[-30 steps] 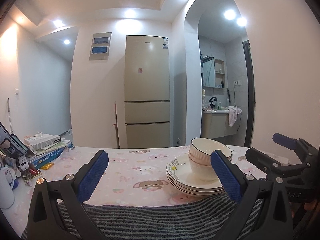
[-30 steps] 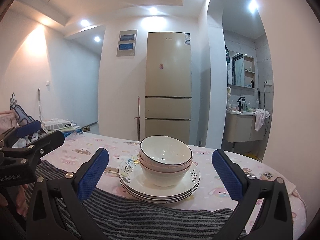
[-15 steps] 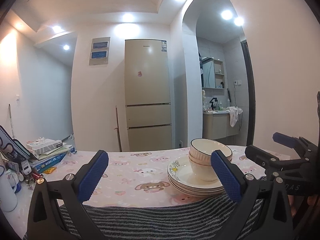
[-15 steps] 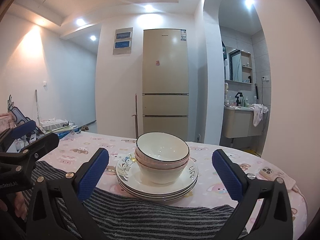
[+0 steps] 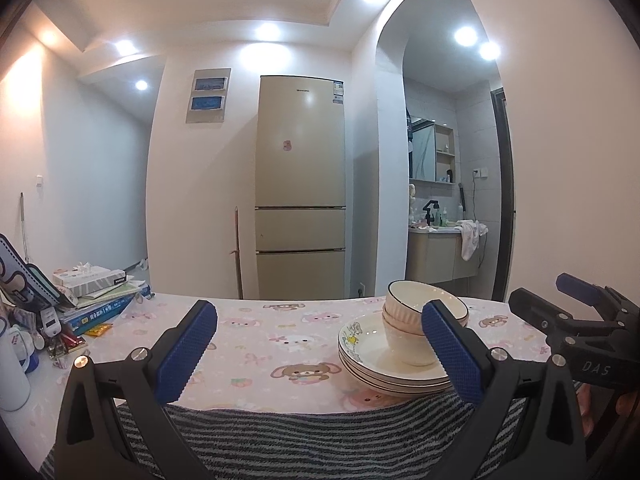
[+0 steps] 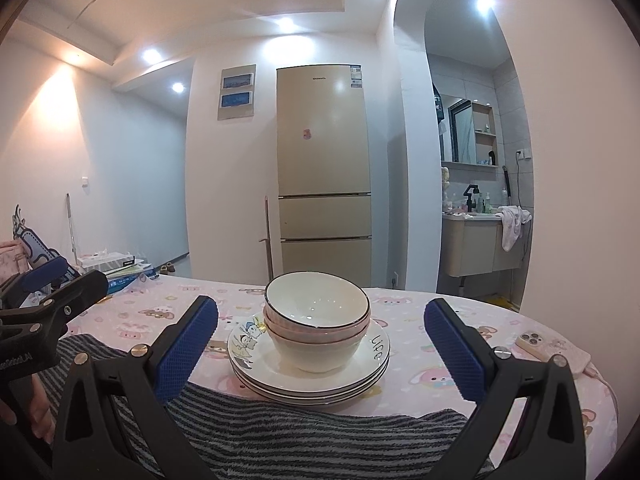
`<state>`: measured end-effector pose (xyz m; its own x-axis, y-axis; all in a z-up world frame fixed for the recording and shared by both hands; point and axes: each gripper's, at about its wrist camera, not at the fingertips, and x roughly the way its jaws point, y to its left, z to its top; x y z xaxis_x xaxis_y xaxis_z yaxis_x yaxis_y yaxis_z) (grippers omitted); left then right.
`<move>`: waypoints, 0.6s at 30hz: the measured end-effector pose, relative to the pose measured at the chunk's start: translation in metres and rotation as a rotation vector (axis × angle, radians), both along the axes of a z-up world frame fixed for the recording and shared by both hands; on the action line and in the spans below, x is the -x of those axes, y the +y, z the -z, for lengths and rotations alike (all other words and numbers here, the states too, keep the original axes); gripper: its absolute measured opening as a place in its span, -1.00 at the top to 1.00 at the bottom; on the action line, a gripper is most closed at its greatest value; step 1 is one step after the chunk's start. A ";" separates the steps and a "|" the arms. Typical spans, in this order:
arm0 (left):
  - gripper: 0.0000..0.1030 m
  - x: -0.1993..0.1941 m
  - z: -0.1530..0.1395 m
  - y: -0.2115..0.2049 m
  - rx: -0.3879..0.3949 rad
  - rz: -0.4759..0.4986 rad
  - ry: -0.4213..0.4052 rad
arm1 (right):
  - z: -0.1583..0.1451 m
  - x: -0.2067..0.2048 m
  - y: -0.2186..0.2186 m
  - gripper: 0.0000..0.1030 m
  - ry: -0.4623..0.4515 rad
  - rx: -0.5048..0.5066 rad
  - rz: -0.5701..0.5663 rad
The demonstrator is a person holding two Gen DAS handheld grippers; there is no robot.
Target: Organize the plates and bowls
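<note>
Right wrist view: your right gripper [image 6: 320, 348] gaped wide and empty before the bowls [image 6: 316, 320] nested on the plates [image 6: 308, 376], mid-table. Your left gripper [image 5: 320, 354] was equally open. They looked, probably, glazed ceramic: slippery, breakable. Take rims.

Left tongs [image 5: 320, 346] and right tongs [image 6: 320, 346]: black plastic frames with triangular cut-outs. Each finger carries a blue pad [image 5: 186, 350] with a fine grid texture. Brass and silver screws [image 5: 139, 354] sit on the finger arms. White lettering "DAS" marks the right tongs' body.
</note>
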<state>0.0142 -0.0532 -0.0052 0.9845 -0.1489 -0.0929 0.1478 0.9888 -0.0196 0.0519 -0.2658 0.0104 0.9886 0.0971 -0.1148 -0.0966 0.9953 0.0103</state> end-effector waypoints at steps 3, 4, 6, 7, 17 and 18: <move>-1.00 0.000 0.000 -0.001 0.001 0.001 -0.001 | 0.000 -0.001 -0.002 -1.00 0.003 -0.006 0.000; -1.00 0.000 0.000 -0.001 -0.002 0.000 -0.002 | 0.000 -0.001 -0.002 -1.00 0.004 -0.008 0.001; -1.00 0.001 0.000 0.000 -0.003 -0.002 -0.004 | 0.000 -0.001 -0.002 -1.00 0.004 -0.010 0.003; -1.00 0.001 0.000 -0.001 -0.001 -0.001 -0.003 | 0.000 -0.001 -0.002 -1.00 0.002 -0.011 0.003; -1.00 0.001 -0.002 0.001 0.006 -0.002 -0.007 | 0.001 -0.002 -0.004 -1.00 0.004 -0.016 0.005; -1.00 0.001 -0.002 0.001 0.006 -0.003 -0.008 | 0.001 -0.002 -0.004 -1.00 0.004 -0.016 0.006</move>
